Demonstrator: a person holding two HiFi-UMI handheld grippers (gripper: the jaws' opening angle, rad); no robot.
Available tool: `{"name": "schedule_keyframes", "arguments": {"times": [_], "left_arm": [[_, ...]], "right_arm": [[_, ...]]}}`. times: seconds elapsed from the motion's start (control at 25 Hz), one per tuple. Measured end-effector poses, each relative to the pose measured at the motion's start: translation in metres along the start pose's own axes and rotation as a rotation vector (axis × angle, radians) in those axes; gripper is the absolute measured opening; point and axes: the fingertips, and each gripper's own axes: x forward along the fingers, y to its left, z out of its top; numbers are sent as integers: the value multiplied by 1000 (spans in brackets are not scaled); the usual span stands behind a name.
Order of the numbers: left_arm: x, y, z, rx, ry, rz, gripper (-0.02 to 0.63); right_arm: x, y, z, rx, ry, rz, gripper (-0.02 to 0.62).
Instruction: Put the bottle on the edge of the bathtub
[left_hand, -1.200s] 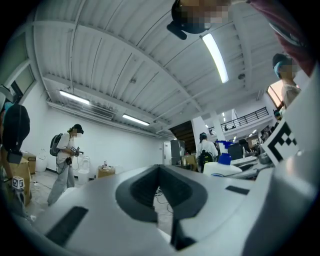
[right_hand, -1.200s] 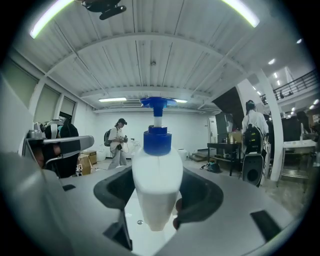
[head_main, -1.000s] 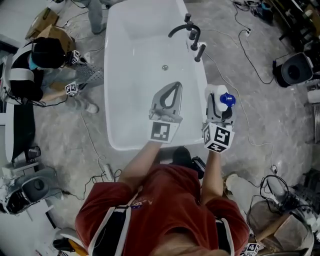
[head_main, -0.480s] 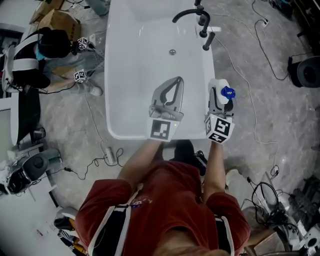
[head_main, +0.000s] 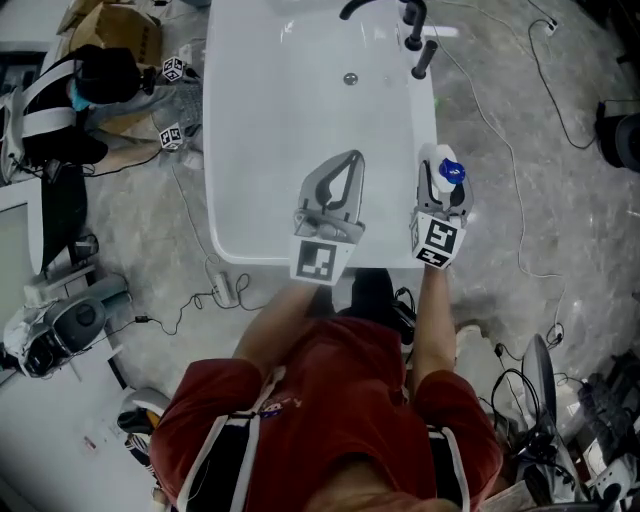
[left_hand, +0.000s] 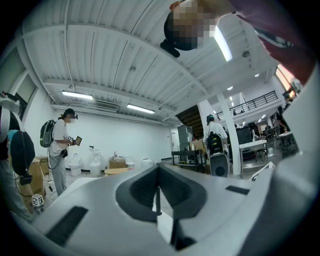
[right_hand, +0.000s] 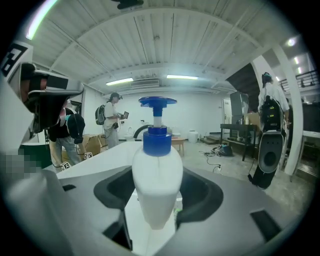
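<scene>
In the head view a white pump bottle (head_main: 436, 162) with a blue pump head (head_main: 452, 172) stands upright between the jaws of my right gripper (head_main: 441, 180), which is shut on it. The bottle hangs over the right rim of the white bathtub (head_main: 428, 120). In the right gripper view the bottle (right_hand: 157, 195) fills the gap between the right gripper's (right_hand: 157, 172) jaws, and the bathtub's rim (right_hand: 107, 156) runs away beyond it. My left gripper (head_main: 351, 158) hovers over the tub's basin, shut and holding nothing. In the left gripper view the left gripper (left_hand: 159, 171) has its jaws pressed together.
A black faucet (head_main: 415, 40) and a drain (head_main: 350, 78) sit at the tub's far end. A crouching person (head_main: 60, 110) and cardboard boxes (head_main: 120, 30) are left of the tub. Cables (head_main: 540, 90) trail over the grey floor; a machine (head_main: 55, 335) stands at lower left.
The head view has shifted, so the tub sits higher in the frame. The right gripper and bottle have come slightly closer to the tub's right rim. Both grips look unchanged.
</scene>
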Motion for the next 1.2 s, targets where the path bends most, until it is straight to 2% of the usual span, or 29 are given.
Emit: {"name": "schedule_keyframes", "arguments": {"times": [0.36,0.88,1.0,1.2], "left_arm": [[9,-7,-37,22,71,16,15],[0,-1,-60,45,122,21,15],[-3,5,-59,33,125,43,15],[-4,5,-59,46,130,35,15]], "right_arm": [[40,-25,-56,12,46,11,268],[65,-22,-111,2,120,6,268],[63,-21,-116,11,129,7,268],[63,-16,-112,-3,103,22,268]]}}
